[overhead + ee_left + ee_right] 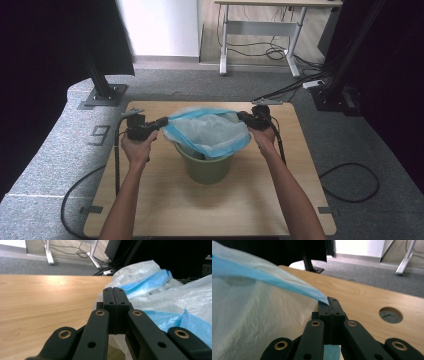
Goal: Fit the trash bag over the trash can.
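Black jaws of the left gripper [115,293] press flat together, pinching the edge of the blue and clear plastic bag [210,131]; in the left gripper view the film bunches just past the tips and spills off to the right. The right gripper [331,302] is likewise clamped, its jaws meeting on the blue hem of the bag, which runs up and away to the left in the right gripper view.

From the high view the 2 grippers sit on opposite sides of the bag, the left gripper [162,121] at its left rim and the right gripper [242,116] at its right rim, holding the mouth stretched wide between them. The bag hangs over and into the green bucket [209,169], which stands upright near the middle of the wooden table [150,200]. A round hole [390,314] is cut in the tabletop just beside the right gripper. Grey carpet [45,160] surrounds the table, and a desk frame [260,35] stands well beyond it.
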`<state>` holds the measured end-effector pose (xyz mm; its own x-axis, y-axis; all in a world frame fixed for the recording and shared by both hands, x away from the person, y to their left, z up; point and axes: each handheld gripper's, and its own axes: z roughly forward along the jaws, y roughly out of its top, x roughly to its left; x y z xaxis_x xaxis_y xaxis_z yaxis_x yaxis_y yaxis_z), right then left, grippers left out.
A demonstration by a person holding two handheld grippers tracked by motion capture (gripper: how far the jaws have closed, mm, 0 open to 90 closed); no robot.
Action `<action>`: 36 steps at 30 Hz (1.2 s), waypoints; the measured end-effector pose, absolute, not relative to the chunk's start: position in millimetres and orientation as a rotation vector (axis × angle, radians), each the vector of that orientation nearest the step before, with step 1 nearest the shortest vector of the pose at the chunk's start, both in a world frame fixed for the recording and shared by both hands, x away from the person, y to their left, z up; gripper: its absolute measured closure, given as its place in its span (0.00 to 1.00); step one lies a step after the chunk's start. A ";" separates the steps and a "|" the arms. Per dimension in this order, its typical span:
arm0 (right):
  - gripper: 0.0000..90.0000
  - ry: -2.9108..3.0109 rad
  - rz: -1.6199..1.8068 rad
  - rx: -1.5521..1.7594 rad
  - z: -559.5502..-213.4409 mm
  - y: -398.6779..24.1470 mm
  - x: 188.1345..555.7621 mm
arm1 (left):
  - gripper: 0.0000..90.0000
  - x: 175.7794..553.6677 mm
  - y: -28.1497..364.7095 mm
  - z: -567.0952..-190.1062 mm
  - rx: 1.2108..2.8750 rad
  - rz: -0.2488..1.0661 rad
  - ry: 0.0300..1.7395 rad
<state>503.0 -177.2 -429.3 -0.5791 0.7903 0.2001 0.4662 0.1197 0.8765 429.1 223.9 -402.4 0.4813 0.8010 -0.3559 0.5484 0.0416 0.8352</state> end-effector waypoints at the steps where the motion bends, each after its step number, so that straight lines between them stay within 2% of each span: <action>1: 0.98 2.119 1.436 1.250 -435.1 -175.1 505.3 | 0.99 430.4 221.7 -404.7 1.653 0.291 1.189; 18: 0.99 2.286 1.359 1.297 -460.9 -156.4 510.0 | 0.99 440.3 208.2 -416.5 1.718 0.206 1.263; 28: 0.99 2.304 1.280 1.299 -467.5 -155.8 511.4 | 0.99 443.5 210.6 -423.0 1.742 0.186 1.306; 33: 0.98 2.270 1.306 1.334 -474.7 -169.5 508.1 | 0.99 439.5 214.2 -423.2 1.733 0.174 1.298; 36: 0.84 2.145 1.414 1.348 -470.9 -181.9 503.3 | 0.99 437.6 214.7 -421.1 1.724 0.176 1.285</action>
<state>503.3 -181.9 -470.9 -0.5458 0.7931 0.2704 0.5614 0.1065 0.8207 437.6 214.7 -421.1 0.4387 0.8071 -0.3951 0.6713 -0.0021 0.7412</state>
